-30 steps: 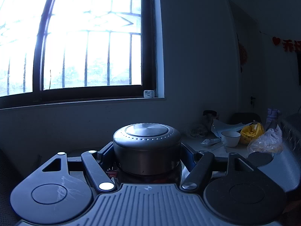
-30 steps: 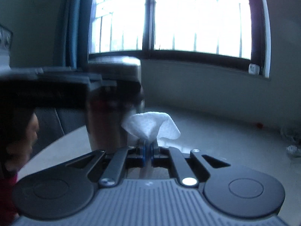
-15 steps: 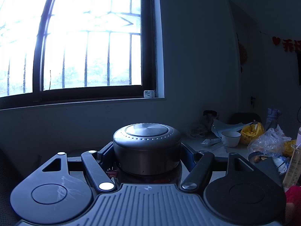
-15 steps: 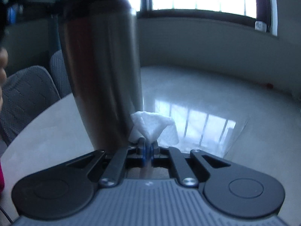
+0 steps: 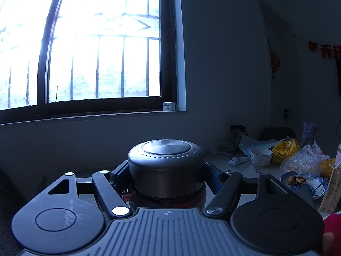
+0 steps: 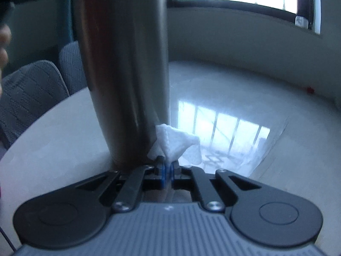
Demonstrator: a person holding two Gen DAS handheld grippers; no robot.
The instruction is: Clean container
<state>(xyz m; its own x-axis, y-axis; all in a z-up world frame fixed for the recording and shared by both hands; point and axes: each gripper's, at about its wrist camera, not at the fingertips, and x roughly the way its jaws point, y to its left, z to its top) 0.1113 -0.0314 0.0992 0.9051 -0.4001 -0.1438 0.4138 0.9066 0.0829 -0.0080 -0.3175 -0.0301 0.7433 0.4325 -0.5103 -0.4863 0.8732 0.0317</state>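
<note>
Now | right claw (image 6: 167,166) pinches tissue (image 6: 177,144) (white) against flask (image 6: 125,68)

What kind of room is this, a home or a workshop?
Most likely a lived-in home, a dining area. A pale round table has upholstered chairs drawn up, a white bowl and food bags sit on it, and a barred window lights it.

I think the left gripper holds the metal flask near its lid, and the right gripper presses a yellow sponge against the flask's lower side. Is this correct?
Not quite. The right gripper holds no yellow sponge: it is shut on a white tissue, pressed against the lower side of the metal flask, as the right wrist view shows. The rest stands: the left gripper holds the flask near its lid.
</note>
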